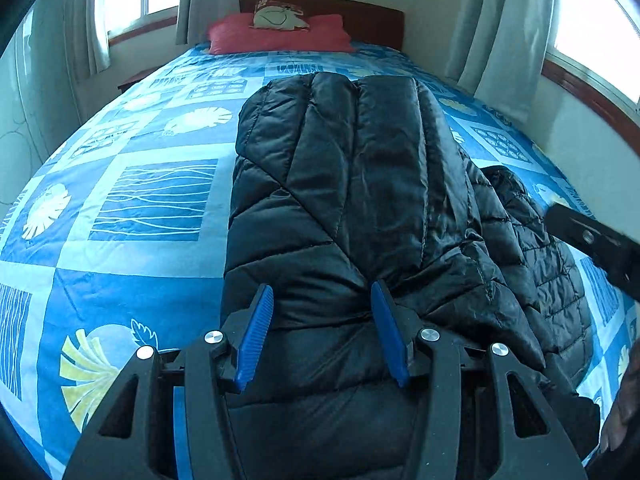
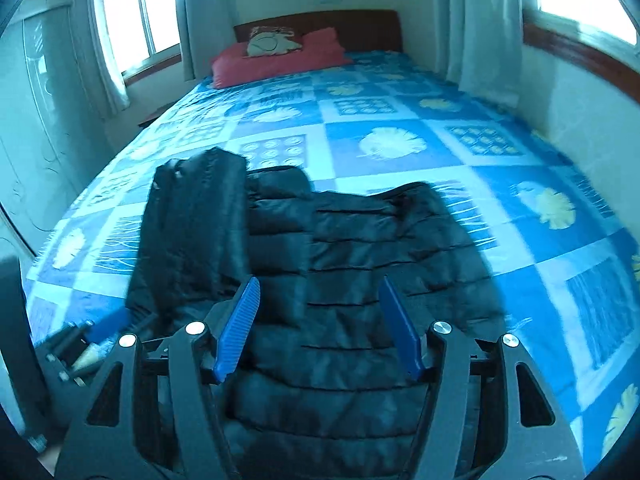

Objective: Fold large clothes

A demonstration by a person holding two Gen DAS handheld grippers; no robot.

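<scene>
One black puffer jacket [image 1: 352, 200] lies on the bed [image 1: 132, 200], partly folded. Left gripper [image 1: 322, 332] fingers stand apart above its near edge, clamping nothing. Right gripper [image 2: 320, 324] fingers likewise apart over the quilted panel. One red pillow [image 1: 276, 36] at the headboard [image 1: 372, 16].

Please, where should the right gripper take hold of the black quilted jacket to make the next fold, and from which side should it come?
Probably the black quilted puffer jacket's flat right edge, approached from the right, low over the blue patterned bedspread. That half lies spread in one layer, while the left side is already folded over, so it looks bulkier. The right gripper is open above the hem.
</scene>
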